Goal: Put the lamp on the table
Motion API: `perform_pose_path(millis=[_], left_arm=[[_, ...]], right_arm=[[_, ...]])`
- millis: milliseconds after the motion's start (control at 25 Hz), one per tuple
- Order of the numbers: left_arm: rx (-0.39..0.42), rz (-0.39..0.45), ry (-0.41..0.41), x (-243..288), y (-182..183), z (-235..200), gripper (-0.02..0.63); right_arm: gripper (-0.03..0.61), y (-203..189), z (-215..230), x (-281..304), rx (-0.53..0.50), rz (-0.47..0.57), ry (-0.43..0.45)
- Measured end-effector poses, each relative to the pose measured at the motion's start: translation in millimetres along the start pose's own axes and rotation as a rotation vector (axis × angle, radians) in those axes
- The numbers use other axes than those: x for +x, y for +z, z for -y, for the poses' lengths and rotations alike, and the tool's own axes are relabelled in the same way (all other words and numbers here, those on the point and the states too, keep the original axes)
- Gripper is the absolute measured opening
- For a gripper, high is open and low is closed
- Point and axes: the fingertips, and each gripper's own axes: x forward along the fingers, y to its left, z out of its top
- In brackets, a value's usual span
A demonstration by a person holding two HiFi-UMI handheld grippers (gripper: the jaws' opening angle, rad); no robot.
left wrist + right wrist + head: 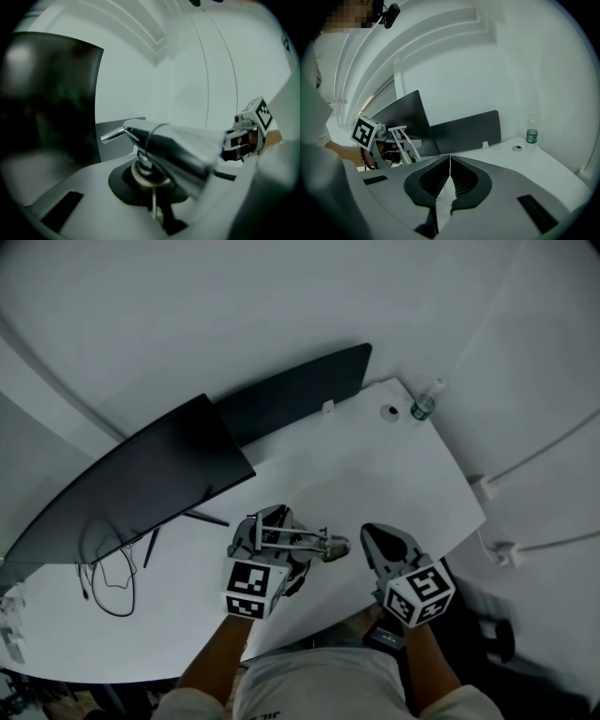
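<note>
I wear a pale short-sleeved shirt [319, 681] with a scrap of dark print on its front, too small to read. Above the shirt, my left gripper [272, 519] and my right gripper [375, 532] each end in a white marker cube, the left cube [249, 589] and the right cube [422, 592], both printed with black squares. The right gripper's shell is smooth grey with black rectangular slots [536, 206]. Its pads [464, 180] are black and ribbed. A string of dark beads [364, 160] circles my left wrist.

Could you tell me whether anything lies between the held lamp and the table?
Nothing visible does: the table ahead of the lamp is bare; the monitor stands left, the bottle at the far corner.
</note>
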Motion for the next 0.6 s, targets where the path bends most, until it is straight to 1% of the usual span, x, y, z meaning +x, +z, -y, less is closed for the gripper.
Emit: perform_pose_path(millis=[160,320,600], left_arm=[[0.004,0.002,0.001,8,2,-2,0.02],[0.0,-0.026,-0.008,15,-2,-4,0.02],[0.001,-0.019,-0.005,29,-5,-9,0.02]], right_arm=[[0.032,-5,3,5,0.005,-0.01,0.002],[0.032,-7,9,9,0.008,-0.017,-0.001],[0.032,-11,20,15,0.015,-0.033,-0.008]])
